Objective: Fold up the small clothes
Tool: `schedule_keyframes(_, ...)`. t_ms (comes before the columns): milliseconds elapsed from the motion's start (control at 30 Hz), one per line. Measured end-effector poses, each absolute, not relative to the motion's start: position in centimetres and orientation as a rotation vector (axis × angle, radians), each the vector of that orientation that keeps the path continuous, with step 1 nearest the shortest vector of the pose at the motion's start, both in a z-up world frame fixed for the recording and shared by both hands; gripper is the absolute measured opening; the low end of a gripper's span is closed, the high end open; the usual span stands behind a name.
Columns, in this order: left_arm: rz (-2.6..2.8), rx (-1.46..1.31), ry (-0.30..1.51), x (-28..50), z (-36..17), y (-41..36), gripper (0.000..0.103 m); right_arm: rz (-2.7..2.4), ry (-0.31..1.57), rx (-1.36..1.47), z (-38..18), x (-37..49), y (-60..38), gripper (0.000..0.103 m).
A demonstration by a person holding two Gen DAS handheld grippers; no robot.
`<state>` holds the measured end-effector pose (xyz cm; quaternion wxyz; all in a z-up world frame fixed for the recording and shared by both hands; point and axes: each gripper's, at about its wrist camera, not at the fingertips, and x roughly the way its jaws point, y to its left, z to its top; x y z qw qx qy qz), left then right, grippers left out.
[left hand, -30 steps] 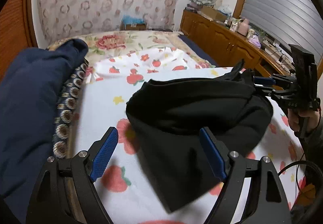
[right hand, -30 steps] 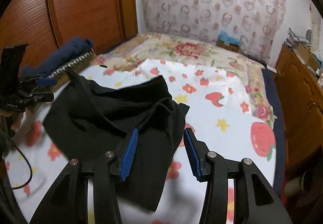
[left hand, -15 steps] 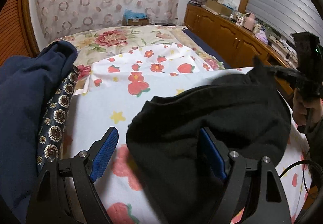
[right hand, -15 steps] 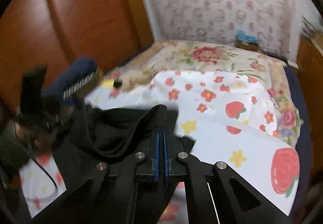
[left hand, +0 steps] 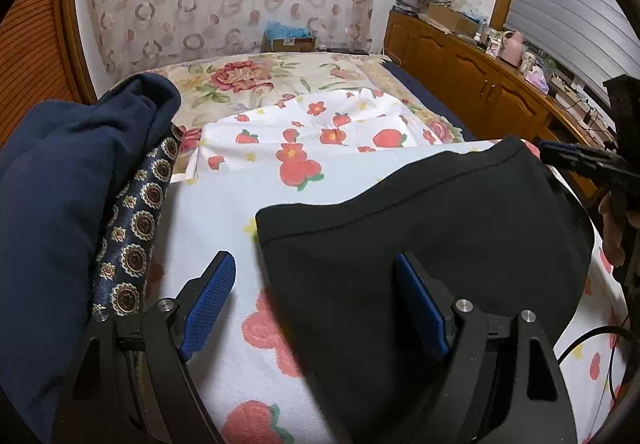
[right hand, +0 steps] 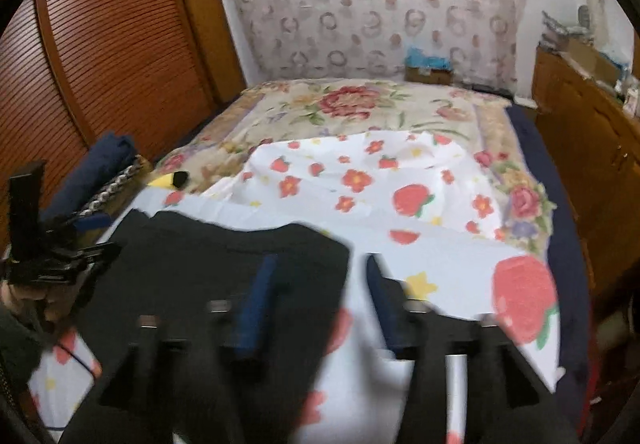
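A black garment point(left hand: 420, 228) lies folded and flat on the white strawberry-print sheet point(left hand: 224, 204). My left gripper point(left hand: 316, 300) is open over its near left corner, with one blue pad beside the cloth and the other above it. In the right wrist view the garment point(right hand: 224, 268) lies to the left, and my right gripper point(right hand: 320, 304) is open and blurred over its right edge, holding nothing. The right gripper also shows at the right edge of the left wrist view point(left hand: 576, 160), next to the garment's far corner.
A navy garment point(left hand: 60, 180) and a patterned dark blue cloth point(left hand: 136, 220) are piled at the bed's left side. A floral bedspread point(left hand: 256, 80) covers the far bed. Wooden cabinets point(left hand: 472, 76) stand on the right, a slatted wooden door point(right hand: 100, 56) on the left.
My right gripper was shut on the garment's edge half a second ago and has now opened and let it go. The garment has dropped flat onto the sheet, folded over.
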<state>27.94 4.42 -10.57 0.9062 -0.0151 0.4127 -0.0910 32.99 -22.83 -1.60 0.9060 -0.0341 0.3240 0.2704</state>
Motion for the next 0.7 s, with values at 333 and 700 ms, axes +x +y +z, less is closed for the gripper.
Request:
schedule_keyframes(333,-0.221,-0.084,0.919,27.6,-11.9,4.5,0.072,0.572,0.786,-0.081,-3.4,34.3,-21.3,0.063)
schedule_keyframes(700,-0.302,-0.131,0.917,27.3,-11.3,3.7,0.021,0.679,0.811,-0.074,-4.2,34.5,-20.2,0.044)
